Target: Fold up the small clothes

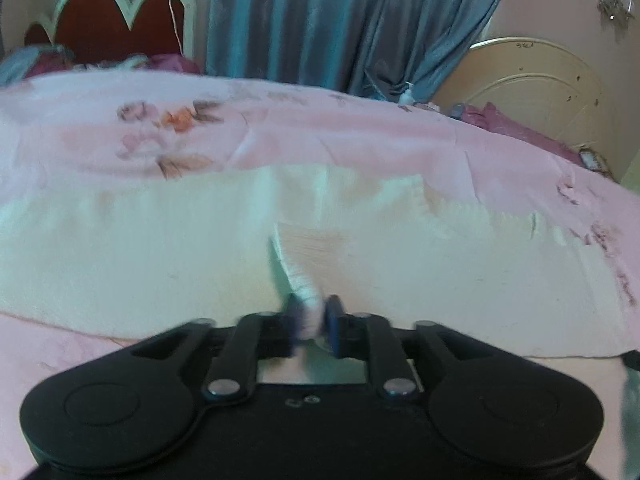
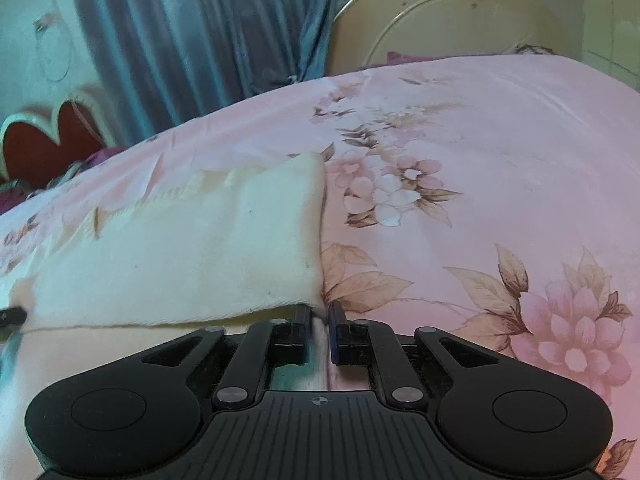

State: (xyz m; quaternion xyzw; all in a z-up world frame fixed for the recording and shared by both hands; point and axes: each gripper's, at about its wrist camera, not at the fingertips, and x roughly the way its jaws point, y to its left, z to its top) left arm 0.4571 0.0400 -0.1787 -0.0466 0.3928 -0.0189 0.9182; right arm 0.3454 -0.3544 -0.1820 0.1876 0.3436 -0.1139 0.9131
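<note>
**Inspector:** While the cream garment (image 2: 180, 248) lies spread flat on the pink floral bedcover (image 2: 500, 140), note its position: its near edge runs just ahead of both tools, and its right-hand edge ends beside the printed blossoms.

**Assistant:** And the right gripper (image 2: 320, 320)?

**Inspector:** Its jaws are drawn nearly together at the garment's near right corner. A pale strip shows in the gap, and I judge it to be pinched cloth.

**Assistant:** The left gripper (image 1: 314, 316)?

**Inspector:** That view is blurred. The jaws stand slightly apart with a raised ridge of the cream cloth between them. Whether the pads bear on it, I cannot tell.

**Assistant:** How will the piece handle?

**Inspector:** In my judgement: light, soft and limp. It looks knitted, with a faint ribbed texture, so it will sag and stretch, not hold a line. It is not fragile, but it may drag on the bedcover.

**Assistant:** Recommended hold?

**Inspector:** The hemmed corners along the near edge, one per tool, taking both layers where the cloth is doubled. A mid-panel pinch would only bunch it.
</note>
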